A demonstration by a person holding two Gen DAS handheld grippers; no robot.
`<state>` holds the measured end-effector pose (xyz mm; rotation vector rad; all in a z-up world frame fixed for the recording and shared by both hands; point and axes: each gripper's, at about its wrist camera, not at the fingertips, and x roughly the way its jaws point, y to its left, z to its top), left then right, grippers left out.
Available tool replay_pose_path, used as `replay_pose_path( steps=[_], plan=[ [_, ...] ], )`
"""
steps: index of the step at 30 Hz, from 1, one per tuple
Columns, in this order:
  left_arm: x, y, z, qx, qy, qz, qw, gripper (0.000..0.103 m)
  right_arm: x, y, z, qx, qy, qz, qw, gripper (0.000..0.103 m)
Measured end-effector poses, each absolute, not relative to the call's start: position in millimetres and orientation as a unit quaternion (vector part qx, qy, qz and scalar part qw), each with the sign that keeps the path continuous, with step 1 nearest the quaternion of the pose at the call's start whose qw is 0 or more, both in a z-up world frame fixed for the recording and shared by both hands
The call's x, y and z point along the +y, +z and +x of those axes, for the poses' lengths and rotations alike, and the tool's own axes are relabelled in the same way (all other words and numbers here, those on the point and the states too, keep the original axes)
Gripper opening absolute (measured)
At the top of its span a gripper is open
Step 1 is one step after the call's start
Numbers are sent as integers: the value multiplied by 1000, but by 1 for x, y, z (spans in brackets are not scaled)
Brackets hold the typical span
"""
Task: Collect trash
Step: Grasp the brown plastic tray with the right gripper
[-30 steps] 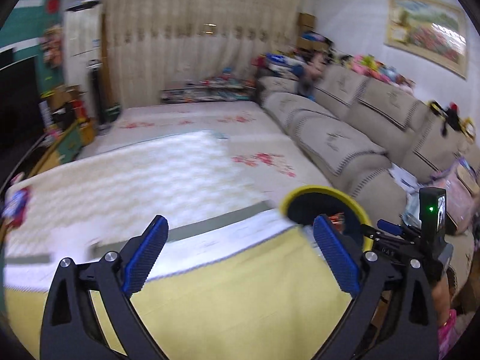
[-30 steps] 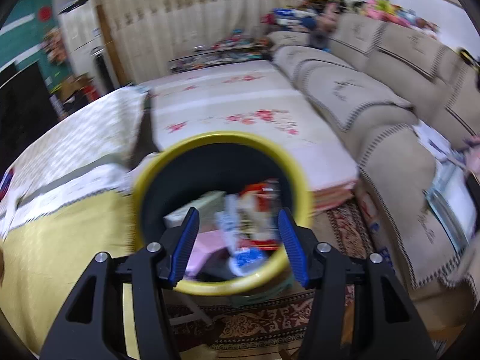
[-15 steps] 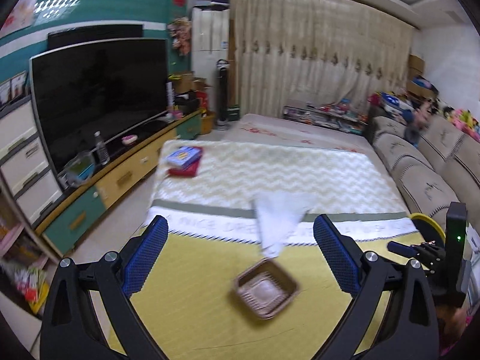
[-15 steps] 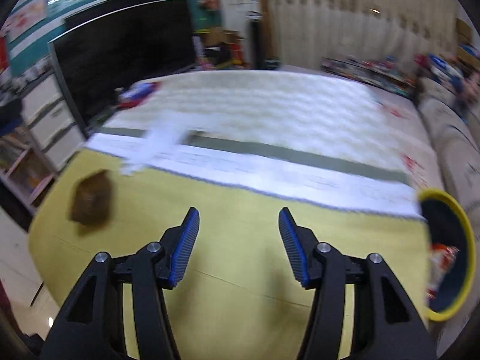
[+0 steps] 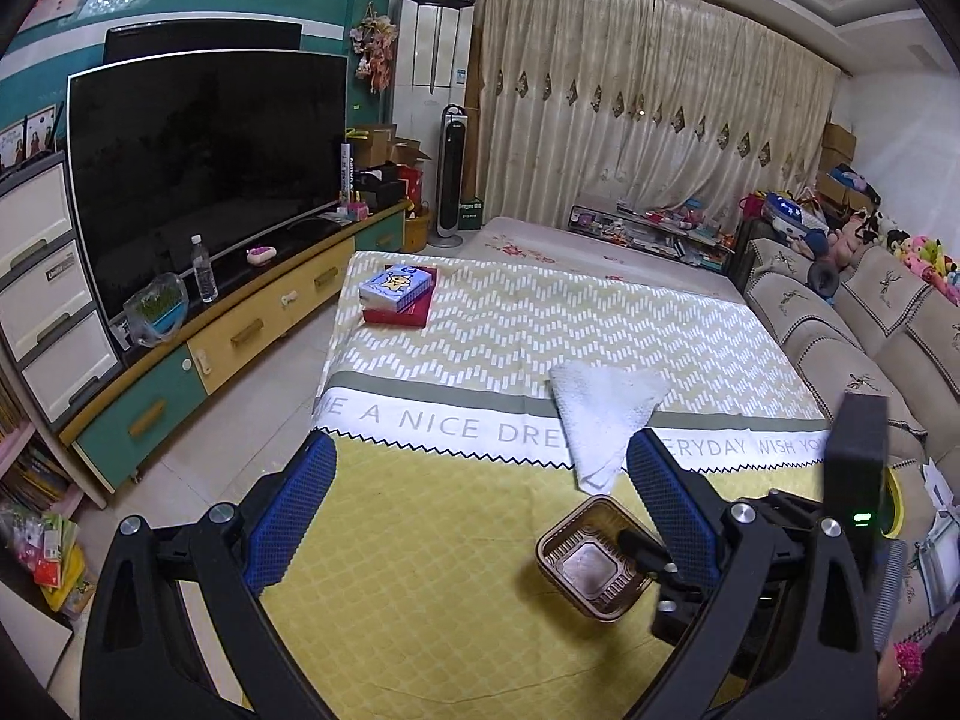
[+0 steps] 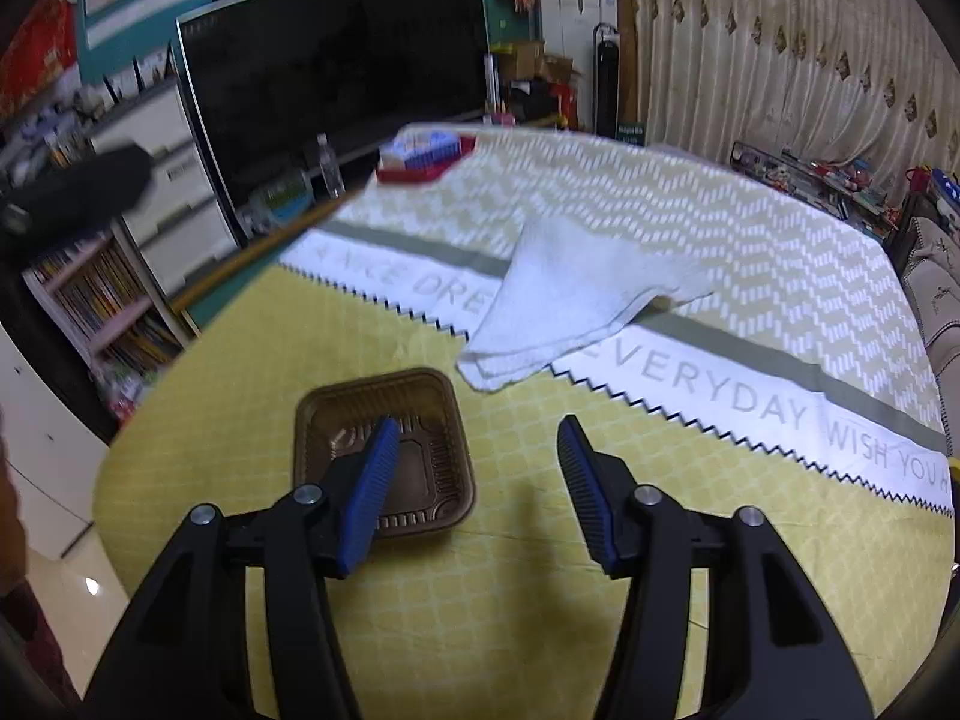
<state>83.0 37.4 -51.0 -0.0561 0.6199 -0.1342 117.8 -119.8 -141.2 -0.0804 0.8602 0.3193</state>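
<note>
A brown plastic tray (image 6: 384, 450), square with rounded corners and empty as far as can be seen, lies upright on the yellow checked part of the bedspread (image 6: 480, 600) that covers the bed. Just beyond the tray, toward the printed band of lettering, a white folded towel (image 6: 576, 306) lies across the zigzag border, close to the tray but not touching it. The right hand-held gripper (image 6: 477, 462) hangs above the bedspread with its blue pads spread wide and nothing between them; its left finger overlaps the tray in the right wrist view, while the other finger sits over bare yellow cloth beside the tray. The left hand-held gripper (image 5: 480, 498) is also spread wide and empty, with the tray seen near its right finger in its own view. Far beyond the tray, at the bed's far corner, a blue box (image 5: 396, 288) rests on a red one. Past that side of the bed stands a low cabinet (image 5: 240, 330) carrying a large dark television (image 5: 204, 174) and a water bottle (image 5: 205, 269). On the tray's other side a beige sofa (image 5: 852, 324) runs along the bed.
</note>
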Motion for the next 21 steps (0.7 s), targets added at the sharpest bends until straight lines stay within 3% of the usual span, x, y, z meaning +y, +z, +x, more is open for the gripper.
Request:
replay_pose_path(
  steps=[6, 15, 21],
  plan=[
    [40, -54, 83, 303, -72, -36, 949, 96, -148, -150, 133, 424, 85, -52, 900, 53],
    [31, -55, 87, 310, -79, -45, 946, 96, -266, -150, 184, 433, -73, -29, 898, 53],
    [9, -55, 94, 315, -92, -29, 944, 96, -303, -150, 198, 446, -48, 35, 893, 53]
  ],
)
